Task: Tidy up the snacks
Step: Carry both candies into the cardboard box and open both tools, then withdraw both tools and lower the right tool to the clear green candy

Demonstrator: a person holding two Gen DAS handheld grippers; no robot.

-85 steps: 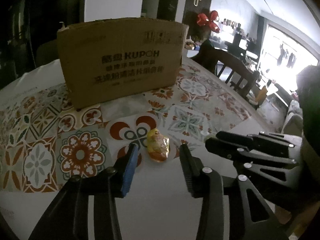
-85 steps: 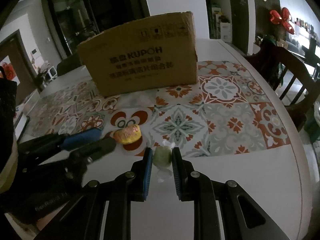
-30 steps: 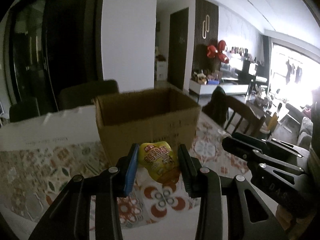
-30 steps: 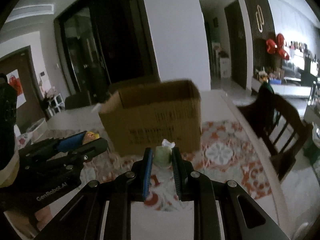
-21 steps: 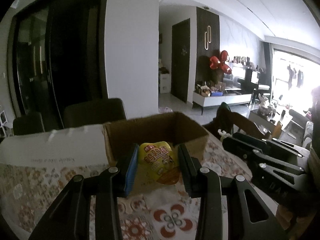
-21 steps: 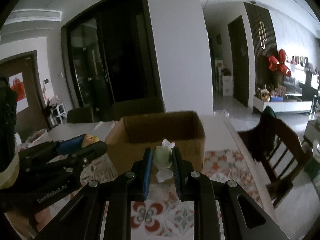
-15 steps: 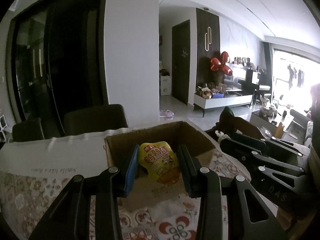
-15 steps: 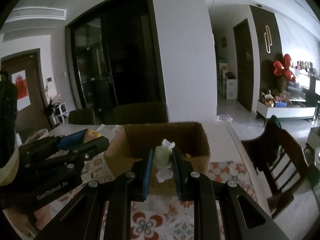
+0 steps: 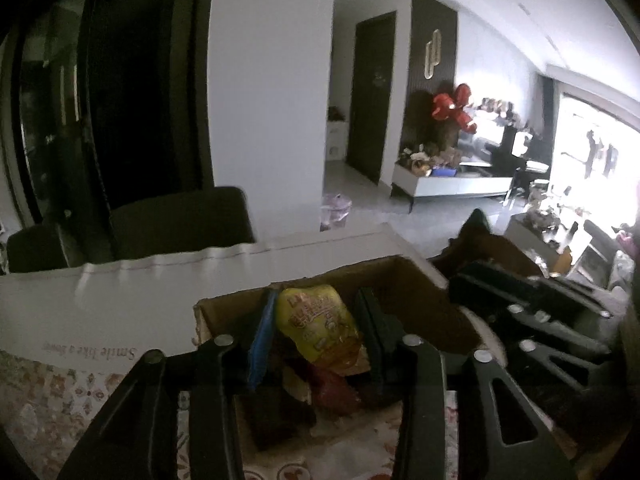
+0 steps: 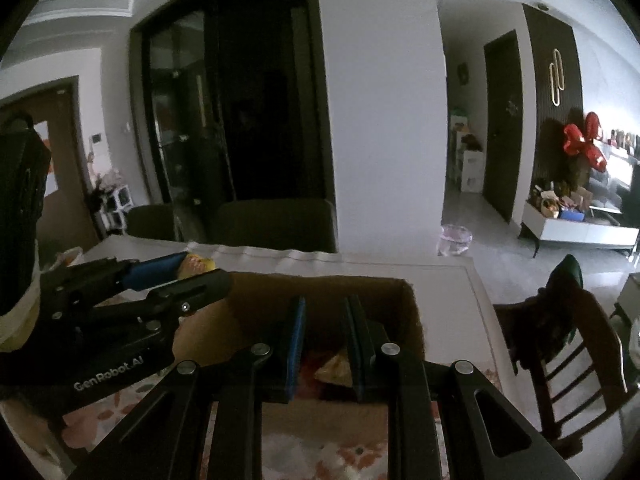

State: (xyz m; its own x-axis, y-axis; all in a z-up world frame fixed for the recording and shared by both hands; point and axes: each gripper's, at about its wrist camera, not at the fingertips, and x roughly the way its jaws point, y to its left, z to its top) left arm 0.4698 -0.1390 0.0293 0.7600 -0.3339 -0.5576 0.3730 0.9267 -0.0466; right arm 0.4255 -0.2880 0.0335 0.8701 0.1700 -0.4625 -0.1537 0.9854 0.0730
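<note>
The left gripper tilted down over the open cardboard box, its jaws opening with the yellow packet between them and touching both pads. The right gripper, just to its right and also angled down over the box, was drawn in to a narrow gap with nothing visible inside. Only its view showed the left gripper from the side. Other snacks lay in the box on the desk.
</note>
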